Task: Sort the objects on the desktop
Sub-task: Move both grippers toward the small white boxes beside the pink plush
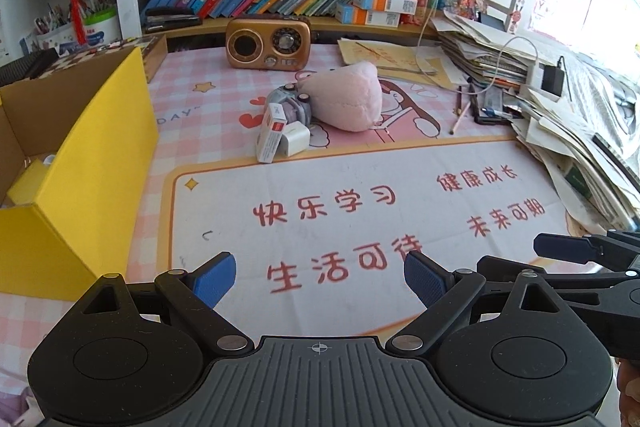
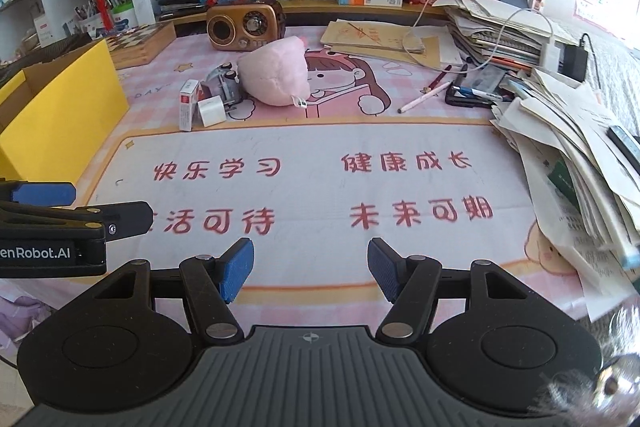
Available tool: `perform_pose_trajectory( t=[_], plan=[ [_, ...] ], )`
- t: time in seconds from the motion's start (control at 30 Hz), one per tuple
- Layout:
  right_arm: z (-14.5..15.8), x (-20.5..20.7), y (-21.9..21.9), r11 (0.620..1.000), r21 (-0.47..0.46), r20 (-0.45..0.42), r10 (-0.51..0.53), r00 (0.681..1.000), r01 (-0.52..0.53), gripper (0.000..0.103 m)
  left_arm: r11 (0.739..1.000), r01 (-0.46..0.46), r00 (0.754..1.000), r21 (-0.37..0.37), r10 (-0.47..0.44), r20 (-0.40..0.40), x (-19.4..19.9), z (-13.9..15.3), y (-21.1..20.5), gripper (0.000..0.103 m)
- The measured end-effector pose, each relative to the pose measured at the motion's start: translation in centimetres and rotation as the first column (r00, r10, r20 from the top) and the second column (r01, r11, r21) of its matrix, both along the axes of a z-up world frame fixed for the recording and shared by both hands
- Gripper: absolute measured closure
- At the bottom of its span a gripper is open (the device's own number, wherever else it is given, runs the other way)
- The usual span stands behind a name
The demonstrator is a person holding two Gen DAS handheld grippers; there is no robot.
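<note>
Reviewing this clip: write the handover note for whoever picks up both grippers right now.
Left gripper: open, holding nothing, above the desk mat.
Right gripper: open, holding nothing, alongside it.
Things to sort are bunched mid-desk: pink plush, small grey toy camera, red-and-white carton, white cube charger.
Yellow box stands open at the left; something pale lies inside, unclear what.
Done: cannot tell. Left: the cluster appears untouched; probably take the carton or charger first, being nearest.

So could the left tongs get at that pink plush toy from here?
Probably yes: the left tongs are open, holding nothing, and only bare mat lies before the pink plush toy.
</note>
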State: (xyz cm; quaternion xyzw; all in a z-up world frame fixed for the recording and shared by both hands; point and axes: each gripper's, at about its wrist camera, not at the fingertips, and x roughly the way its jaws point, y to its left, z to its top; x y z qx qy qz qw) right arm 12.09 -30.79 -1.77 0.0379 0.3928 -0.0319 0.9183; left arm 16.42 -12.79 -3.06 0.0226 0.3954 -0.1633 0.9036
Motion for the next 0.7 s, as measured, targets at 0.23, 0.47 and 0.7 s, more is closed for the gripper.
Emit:
perform_pose_trajectory(
  t=[0.23, 0.47, 0.7],
  plan=[
    [-0.1, 3.1, -1.5, 0.999, 0.019, 0.009, 0.033, 0.999, -0.033, 0.042, 0.999, -0.034, 0.999, 0.031, 0.033, 0.006, 2.0, 0.0, -1.1, 0.01],
    [0.2, 6.3, -3.0, 0.997, 0.028, 0.035, 0.064, 0.997, -0.065, 0.041, 0.994, -0.095, 0.995, 0.048, 0.094, 0.025, 4.5, 0.2, -1.5, 0.01],
    [0.2, 9.6, -3.8, 0.993, 0.024, 0.057, 0.11, 0.992, -0.112, 0.04, 0.987, -0.144, 0.989, 0.072, 0.142, 0.032, 7.0, -0.3, -1.7, 0.01]
  ],
)
